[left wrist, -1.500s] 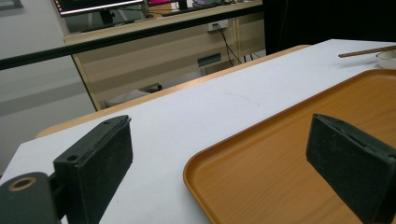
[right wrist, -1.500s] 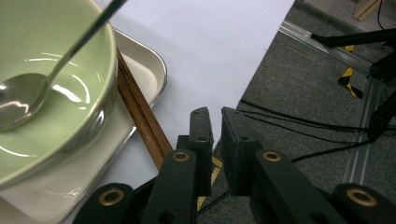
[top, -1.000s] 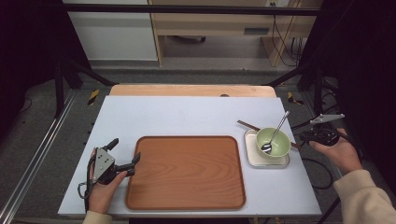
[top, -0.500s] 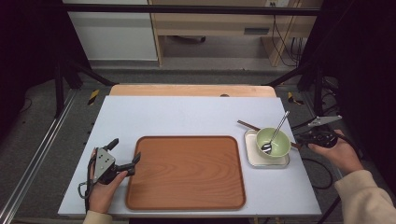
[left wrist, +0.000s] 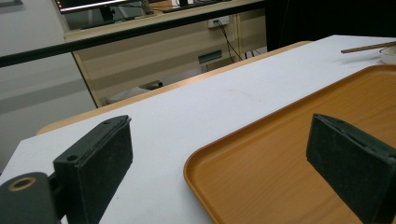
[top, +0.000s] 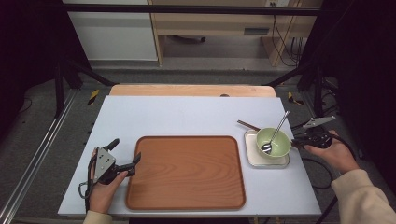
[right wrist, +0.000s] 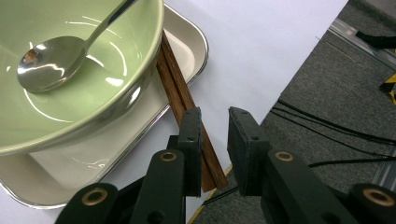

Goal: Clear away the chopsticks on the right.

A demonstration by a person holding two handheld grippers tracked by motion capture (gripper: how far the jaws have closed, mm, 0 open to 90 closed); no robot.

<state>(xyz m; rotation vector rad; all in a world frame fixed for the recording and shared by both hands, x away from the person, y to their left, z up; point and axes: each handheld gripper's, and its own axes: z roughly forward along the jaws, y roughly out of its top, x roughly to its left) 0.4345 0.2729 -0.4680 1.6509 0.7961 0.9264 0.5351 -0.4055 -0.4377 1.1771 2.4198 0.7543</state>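
Sitting in the middle of the white table (top: 187, 112) is a big brown tray (top: 187, 172), and it is bare, so it looks ready for things to be put on it. Left of the tray, the left gripper (top: 122, 156) rests low with its jaws wide apart at the tray's corner, maybe to keep it steady. Right of the tray sits a small cream dish (top: 252, 158) with a green bowl (top: 273, 140) on it. A shiny spoon (top: 275, 133) leans inside the bowl. Brown chopsticks (right wrist: 180, 100) lie under the bowl. The right gripper (right wrist: 215, 140) is beside them, jaws nearly together with nothing in between, likely going for them.
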